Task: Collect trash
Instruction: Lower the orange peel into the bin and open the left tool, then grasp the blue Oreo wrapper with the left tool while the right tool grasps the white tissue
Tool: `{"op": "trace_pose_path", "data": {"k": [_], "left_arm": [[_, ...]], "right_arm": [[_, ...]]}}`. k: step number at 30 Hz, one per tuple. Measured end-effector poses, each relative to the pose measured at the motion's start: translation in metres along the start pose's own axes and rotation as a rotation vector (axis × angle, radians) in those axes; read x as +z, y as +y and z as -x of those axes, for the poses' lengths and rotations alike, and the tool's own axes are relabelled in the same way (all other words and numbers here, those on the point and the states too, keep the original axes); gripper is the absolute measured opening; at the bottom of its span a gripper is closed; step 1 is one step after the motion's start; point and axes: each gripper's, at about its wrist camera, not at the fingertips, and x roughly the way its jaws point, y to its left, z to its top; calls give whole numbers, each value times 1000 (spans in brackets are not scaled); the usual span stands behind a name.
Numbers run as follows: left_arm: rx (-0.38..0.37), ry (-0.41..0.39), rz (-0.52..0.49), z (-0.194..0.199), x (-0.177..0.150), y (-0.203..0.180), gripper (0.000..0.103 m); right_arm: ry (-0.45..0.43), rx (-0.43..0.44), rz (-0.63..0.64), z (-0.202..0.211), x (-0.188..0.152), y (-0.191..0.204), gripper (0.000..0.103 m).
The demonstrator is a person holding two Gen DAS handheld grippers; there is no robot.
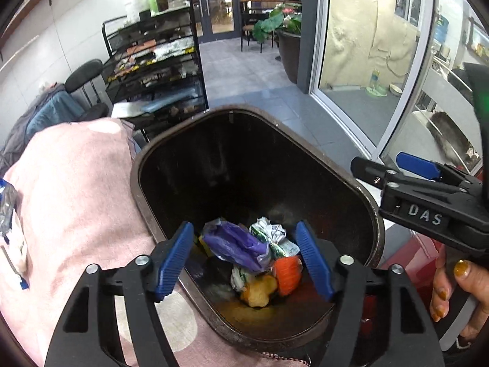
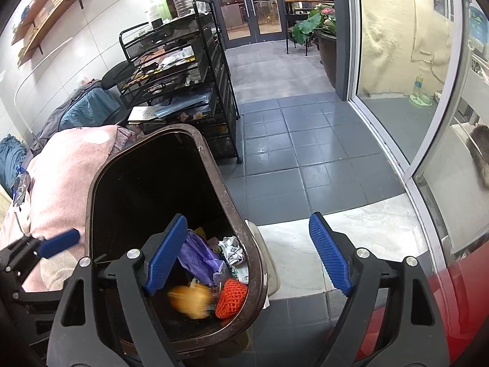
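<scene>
My left claw (image 1: 247, 260) hung wide and empty over the brown bin (image 1: 146, 153), where the yellow scrap (image 1: 258, 289) joined the wrappers. My right claw (image 2: 249, 255) gaped empty too. A foil wrapper (image 1: 7, 211) remained far left on the pink blanket (image 1: 76, 189).

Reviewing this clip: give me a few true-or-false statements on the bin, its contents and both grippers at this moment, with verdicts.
1. The brown bin has trash lying at its bottom. True.
2. The left gripper is shut on the purple wrapper. False: its jaws stand open above the bin, with nothing between the pads.
3. An orange net piece lies in the bin. True.
4. The right gripper holds a crumpled carton. False: it is open and empty, and the crumpled white-green carton lies in the bin.
5. The bin stands beside a pink cloth. True.
</scene>
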Motion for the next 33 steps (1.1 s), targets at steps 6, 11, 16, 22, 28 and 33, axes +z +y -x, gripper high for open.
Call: {"op": "trace_pose_path", "data": {"k": [6,11,16,22,28,33], "left_arm": [[35,-35,-8,13,-1,2,79],[56,-64,0,30,-6,10,84],[79,-96,11,49,-16,20,87],[108,-124,71,69,-29,49,88],[185,-133,152,84,-45,89,89],[242,-116,252,93,-59,134,89]], "right_arm": [[-8,4,3,2,-1,3,86],[-13,14,14,5,-1,7,88],[-19,36,33,8,-3,15,88],[-34,73,61,16,-7,30,88],[-40,120,103,22,-9,55,88],[-43,164,149,26,-10,84,88]]}}
